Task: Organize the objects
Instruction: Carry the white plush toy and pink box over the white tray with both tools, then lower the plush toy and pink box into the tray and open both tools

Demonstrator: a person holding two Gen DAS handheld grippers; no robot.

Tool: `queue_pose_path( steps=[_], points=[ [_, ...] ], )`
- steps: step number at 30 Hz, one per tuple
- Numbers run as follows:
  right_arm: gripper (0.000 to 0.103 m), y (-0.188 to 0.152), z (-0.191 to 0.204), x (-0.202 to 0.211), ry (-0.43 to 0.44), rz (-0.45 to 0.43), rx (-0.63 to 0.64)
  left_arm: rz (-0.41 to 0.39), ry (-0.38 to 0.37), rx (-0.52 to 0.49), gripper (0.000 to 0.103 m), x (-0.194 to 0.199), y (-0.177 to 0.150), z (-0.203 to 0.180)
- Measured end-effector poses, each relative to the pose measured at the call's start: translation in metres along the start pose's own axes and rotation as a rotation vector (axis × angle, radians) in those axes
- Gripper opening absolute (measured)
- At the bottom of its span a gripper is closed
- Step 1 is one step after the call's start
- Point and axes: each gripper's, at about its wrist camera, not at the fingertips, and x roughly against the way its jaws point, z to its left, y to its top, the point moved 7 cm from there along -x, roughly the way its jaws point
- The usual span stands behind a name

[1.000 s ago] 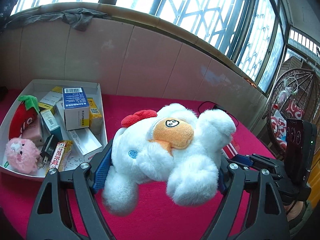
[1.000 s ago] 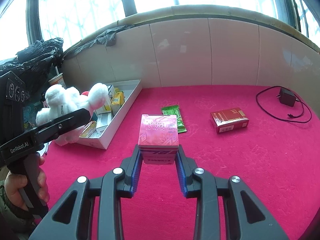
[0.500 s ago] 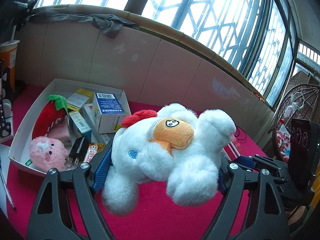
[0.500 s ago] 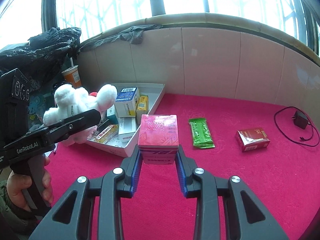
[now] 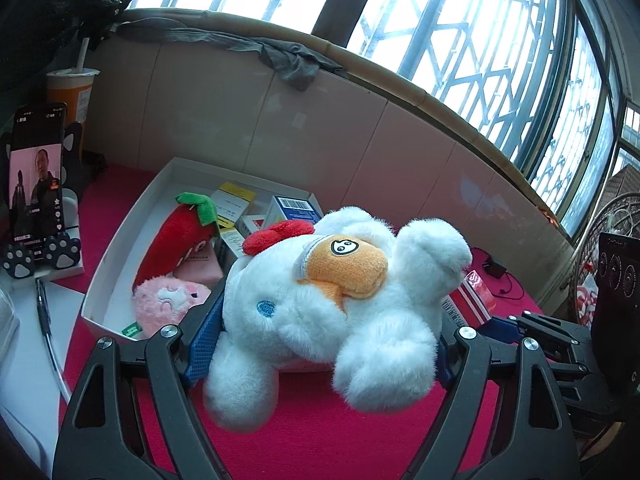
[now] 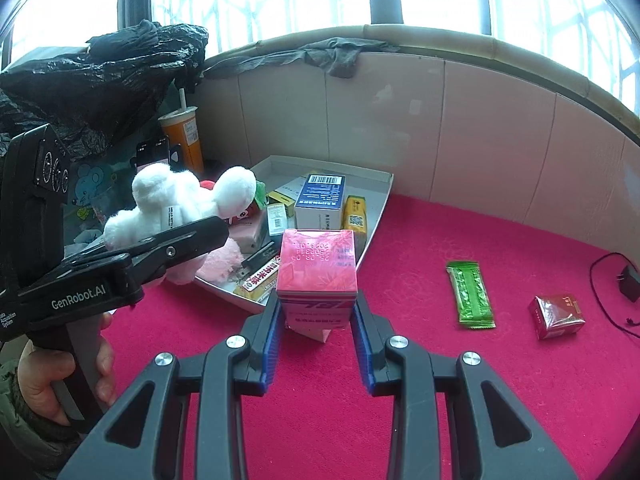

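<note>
My left gripper point(image 5: 324, 344) is shut on a white plush toy point(image 5: 340, 304) with an orange face patch and holds it above the near edge of a white tray point(image 5: 120, 240). The plush also shows in the right wrist view point(image 6: 180, 204), over the tray's left side. The tray point(image 6: 380, 204) holds a red chili plush point(image 5: 180, 240), a pink plush point(image 5: 168, 308) and several small boxes. My right gripper point(image 6: 316, 316) is shut on a pink box point(image 6: 316, 264) and holds it just in front of the tray's near corner.
On the red cloth to the right lie a green packet point(image 6: 470, 294), a red pack point(image 6: 558, 316) and a black charger with cable point(image 6: 628, 284). A phone on a stand point(image 5: 36, 184), an orange cup point(image 5: 72, 92) and a pen point(image 5: 44, 316) stand left of the tray.
Both grippers have moved left towards the tray with their loads. The plush is now over the tray's edge and the pink box is closer to its corner.
</note>
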Motion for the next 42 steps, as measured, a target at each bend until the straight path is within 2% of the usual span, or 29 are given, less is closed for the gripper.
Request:
queue_pose_path(
  steps=[8,14,22,34,42],
  points=[
    [0.032,0.012,0.02,-0.022,0.021,0.028,0.03,-0.02,0.075,0.025,0.083,0.004,0.015,0.038],
    [0.032,0.022,0.028,-0.037,0.034,0.035,0.035,-0.02,0.108,0.017,0.083,-0.004,0.029,0.053],
    [0.032,0.03,0.031,-0.058,0.045,0.061,0.02,-0.038,0.161,0.01,0.083,-0.024,0.076,0.07],
    [0.032,0.037,0.05,-0.109,0.062,0.126,0.037,0.062,0.243,-0.04,0.083,-0.09,0.096,0.078],
    [0.032,0.037,0.052,-0.14,0.019,0.111,0.046,0.091,0.274,-0.053,0.087,-0.101,0.099,0.083]
  ],
)
